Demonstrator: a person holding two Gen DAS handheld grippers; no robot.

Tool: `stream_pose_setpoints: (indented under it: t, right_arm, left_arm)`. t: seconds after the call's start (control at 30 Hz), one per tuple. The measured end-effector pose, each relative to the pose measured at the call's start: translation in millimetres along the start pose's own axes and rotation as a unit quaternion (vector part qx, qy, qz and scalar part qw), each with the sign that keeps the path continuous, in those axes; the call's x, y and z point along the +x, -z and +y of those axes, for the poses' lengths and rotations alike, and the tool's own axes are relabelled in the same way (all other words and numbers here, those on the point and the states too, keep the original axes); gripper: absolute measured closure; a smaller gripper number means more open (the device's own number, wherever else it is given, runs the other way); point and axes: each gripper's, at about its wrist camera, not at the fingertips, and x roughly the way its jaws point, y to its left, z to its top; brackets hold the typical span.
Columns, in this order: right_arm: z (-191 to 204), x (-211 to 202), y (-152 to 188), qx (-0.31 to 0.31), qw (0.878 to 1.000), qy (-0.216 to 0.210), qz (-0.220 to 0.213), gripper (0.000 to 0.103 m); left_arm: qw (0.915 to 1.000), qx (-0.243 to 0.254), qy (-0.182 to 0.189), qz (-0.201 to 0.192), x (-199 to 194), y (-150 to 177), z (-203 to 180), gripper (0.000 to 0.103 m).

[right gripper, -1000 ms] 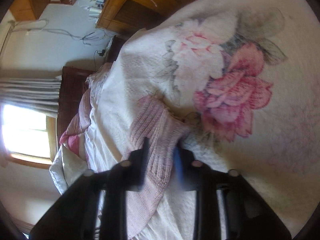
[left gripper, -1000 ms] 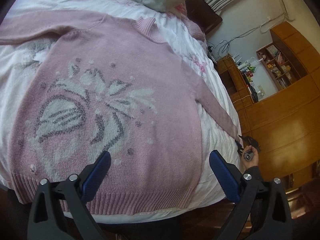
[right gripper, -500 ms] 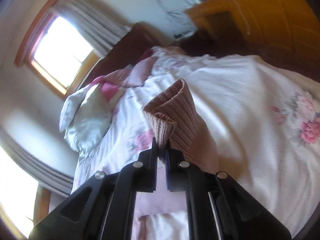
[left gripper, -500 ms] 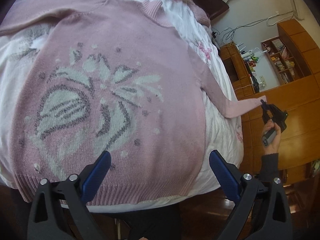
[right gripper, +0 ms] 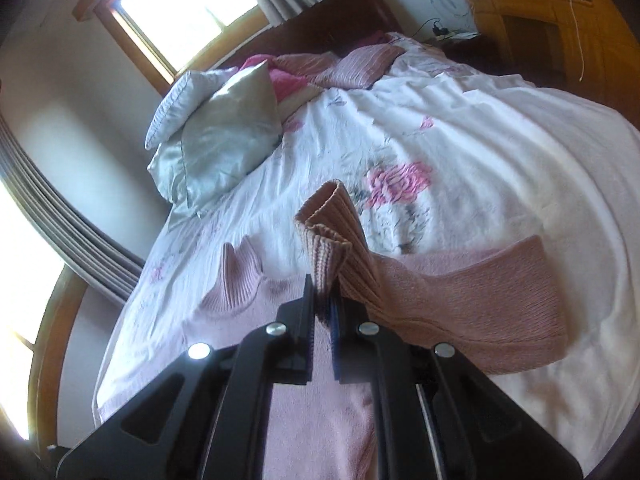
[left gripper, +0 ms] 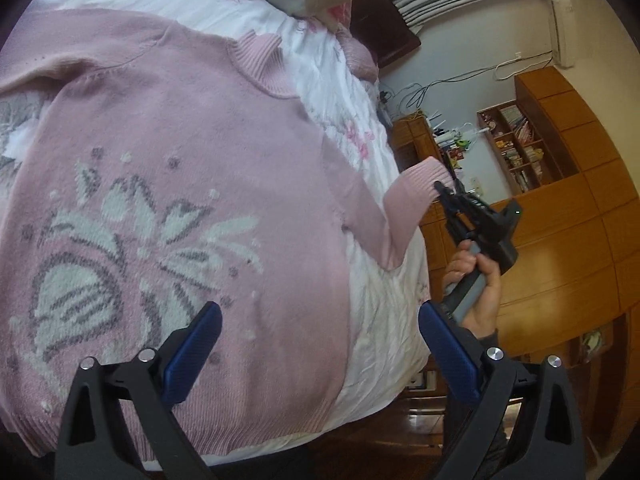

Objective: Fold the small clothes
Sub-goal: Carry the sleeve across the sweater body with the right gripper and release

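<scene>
A pink knitted sweater [left gripper: 192, 184] with a grey and white flower pattern lies flat, front up, on the bed. My left gripper [left gripper: 316, 350] hovers open above its lower hem, touching nothing. My right gripper [left gripper: 444, 192], held by a hand [left gripper: 478, 292], is shut on the ribbed cuff of the sweater's sleeve [left gripper: 404, 216] and holds it up over the bed's right side. In the right wrist view the cuff [right gripper: 328, 240] is pinched in my right gripper [right gripper: 323, 300], with the sleeve [right gripper: 460, 292] trailing right and the collar [right gripper: 236, 276] at left.
The bed has a white floral cover [right gripper: 440, 152], and grey pillows [right gripper: 216, 132] lie at its head under a window [right gripper: 188, 4]. Wooden cabinets [left gripper: 560, 248] and a shelf [left gripper: 516, 144] stand right of the bed. The bed's edge runs just below the sweater's hem.
The right gripper has lifted the sleeve cuff off the bed's edge and carried it up and inward over the bed. The left gripper stayed open, drifting slightly over the hem.
</scene>
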Motion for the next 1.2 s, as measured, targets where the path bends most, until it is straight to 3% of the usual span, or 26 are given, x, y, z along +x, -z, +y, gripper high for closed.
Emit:
stream_pose_setpoints:
  t: [0.17,0.33,0.43,0.47,0.57,0.6,0.73,0.8,0.93,1.1,1.13,1.17,1.2]
  right_arm:
    - [31.6,54.8,49.1,-0.060,0.996,0.040,0.050,0.098]
    - [49.1,102.0,100.9,-0.140,0.980,0.097,0.099,0.098]
    - [51.9,117.0,124.7,-0.167,0.973,0.106,0.122,0.084]
    - [51.9,116.0,129.4,-0.173,0.972,0.100,0.124,0.075]
    - [50.7,89.1,136.1,-0.170,0.976,0.070,0.116,0.046]
    - [49.8,76.6,138.8,-0.160,0.979,0.058,0.109,0.041]
    - [31.8,9.9,169.1,-0.096,0.990,-0.009,0.099,0.041]
    - [21.2,-23.4,194.1,-0.064,0.993,-0.031,0.094,0.039]
    - [-0.5,-73.0,245.5,-0.013,0.995,-0.035,0.097,0.037]
    - [-24.2,-101.6,284.7,0.069,0.989,-0.051,0.124,0.037]
    - [-23.9,-106.2,289.1,0.075,0.988,-0.054,0.125,0.037]
    - [-22.0,-110.5,291.0,0.075,0.988,-0.055,0.123,0.037]
    - [-18.2,-115.7,293.3,0.073,0.989,-0.056,0.119,0.037]
  left_arm:
    - [0.9996,0.007,0.025,0.010,29.6,-35.9,-6.6,0.004]
    - [0.9983,-0.003,0.048,0.032,79.1,-76.9,-0.8,0.004]
    - [0.9957,-0.029,0.070,0.053,117.2,-99.4,9.2,0.004]
    - [0.9952,-0.036,0.071,0.057,130.0,-106.4,12.1,0.004]
    - [0.9929,-0.058,0.074,0.072,167.9,-119.9,17.6,0.004]
    - [0.9921,-0.062,0.076,0.078,181.0,-123.7,17.5,0.004]
    - [0.9920,-0.046,0.041,0.110,233.5,-136.2,11.4,0.004]
    - [0.9916,-0.015,0.009,0.128,255.3,-141.5,2.9,0.004]
    - [0.9845,0.047,-0.052,0.161,285.5,-151.3,-16.7,0.004]
    - [0.9745,0.078,-0.079,0.195,297.2,-147.0,-38.9,0.008]
    - [0.9730,0.080,-0.083,0.200,299.1,-145.9,-41.7,0.023]
    - [0.9711,0.086,-0.096,0.200,300.8,-145.2,-43.0,0.056]
    - [0.9705,0.089,-0.108,0.196,300.3,-145.1,-44.1,0.072]
